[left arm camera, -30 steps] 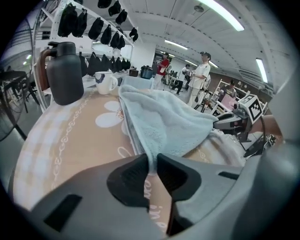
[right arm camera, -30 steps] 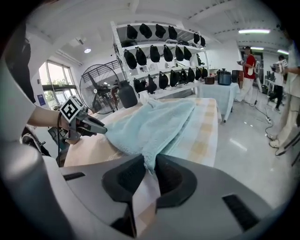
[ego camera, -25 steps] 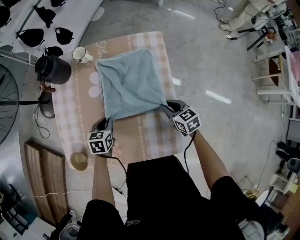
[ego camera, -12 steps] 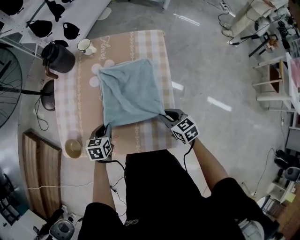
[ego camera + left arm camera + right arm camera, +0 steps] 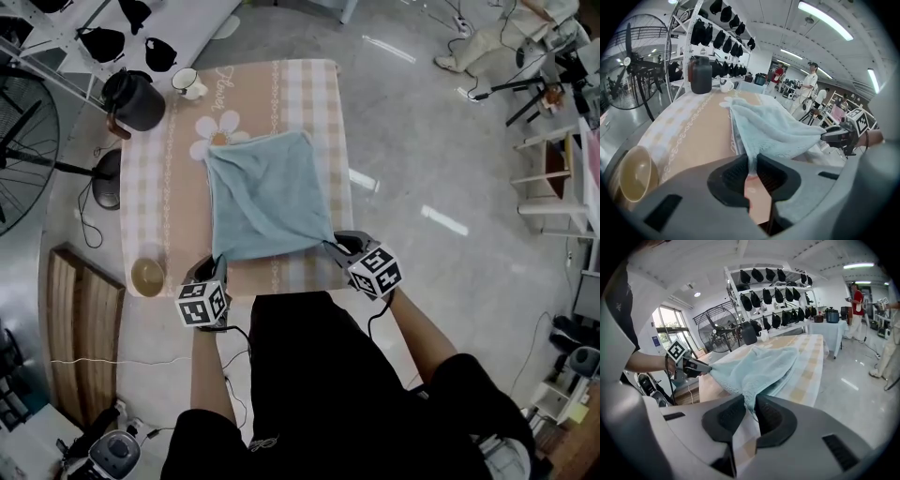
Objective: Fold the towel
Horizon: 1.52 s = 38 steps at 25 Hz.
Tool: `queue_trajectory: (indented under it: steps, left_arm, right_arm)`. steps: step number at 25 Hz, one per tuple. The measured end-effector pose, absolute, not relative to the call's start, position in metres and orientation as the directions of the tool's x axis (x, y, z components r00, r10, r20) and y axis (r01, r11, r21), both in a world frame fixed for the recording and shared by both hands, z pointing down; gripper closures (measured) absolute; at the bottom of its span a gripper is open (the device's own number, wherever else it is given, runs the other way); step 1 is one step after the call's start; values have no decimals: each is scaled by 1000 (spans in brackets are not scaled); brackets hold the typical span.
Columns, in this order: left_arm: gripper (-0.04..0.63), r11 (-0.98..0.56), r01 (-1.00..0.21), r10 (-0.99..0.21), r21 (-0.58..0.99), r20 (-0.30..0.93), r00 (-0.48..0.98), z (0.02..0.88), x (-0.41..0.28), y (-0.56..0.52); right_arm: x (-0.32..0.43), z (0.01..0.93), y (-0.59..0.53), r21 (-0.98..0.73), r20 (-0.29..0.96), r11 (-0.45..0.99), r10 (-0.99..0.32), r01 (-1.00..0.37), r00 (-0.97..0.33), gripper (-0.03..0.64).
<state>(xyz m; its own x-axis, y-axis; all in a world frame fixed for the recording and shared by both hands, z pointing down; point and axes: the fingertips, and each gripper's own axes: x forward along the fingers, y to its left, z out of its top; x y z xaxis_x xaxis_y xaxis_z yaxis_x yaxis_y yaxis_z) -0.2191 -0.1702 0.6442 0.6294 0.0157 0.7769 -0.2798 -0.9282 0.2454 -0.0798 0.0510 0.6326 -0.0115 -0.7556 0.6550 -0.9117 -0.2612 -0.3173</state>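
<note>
A light blue towel (image 5: 270,195) lies spread on the checked tablecloth (image 5: 309,103), stretched toward me by its two near corners. My left gripper (image 5: 217,262) is shut on the near left corner, and the towel (image 5: 761,126) runs from its jaws out over the table. My right gripper (image 5: 333,243) is shut on the near right corner, with the towel (image 5: 752,369) pinched between its pads. In the left gripper view the right gripper (image 5: 829,135) shows at the right, and in the right gripper view the left gripper (image 5: 701,369) shows at the left. Both sit at the table's near edge.
A black kettle (image 5: 133,98) and a white mug (image 5: 190,83) stand at the table's far left. A tan bowl (image 5: 148,276) sits at the near left corner. A fan (image 5: 23,141) and a rack of black caps (image 5: 112,33) stand to the left. Bare floor lies to the right.
Both grippers have drawn back toward me with the towel corners, and the towel has slid along the table with them. A flower print on the cloth shows beyond the towel now.
</note>
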Motion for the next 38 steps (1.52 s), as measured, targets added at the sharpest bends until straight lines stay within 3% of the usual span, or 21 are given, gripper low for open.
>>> queue_trajectory:
  steps: [20, 38]
  left_arm:
    - [535, -926, -264, 14, 270, 723, 691, 599, -86, -262]
    - [535, -941, -205, 75, 269, 757, 649, 636, 5, -326]
  right_arm:
    - [41, 581, -34, -233, 639, -357, -757, -905, 134, 552]
    - [122, 613, -92, -238, 698, -441, -698, -865, 163, 551]
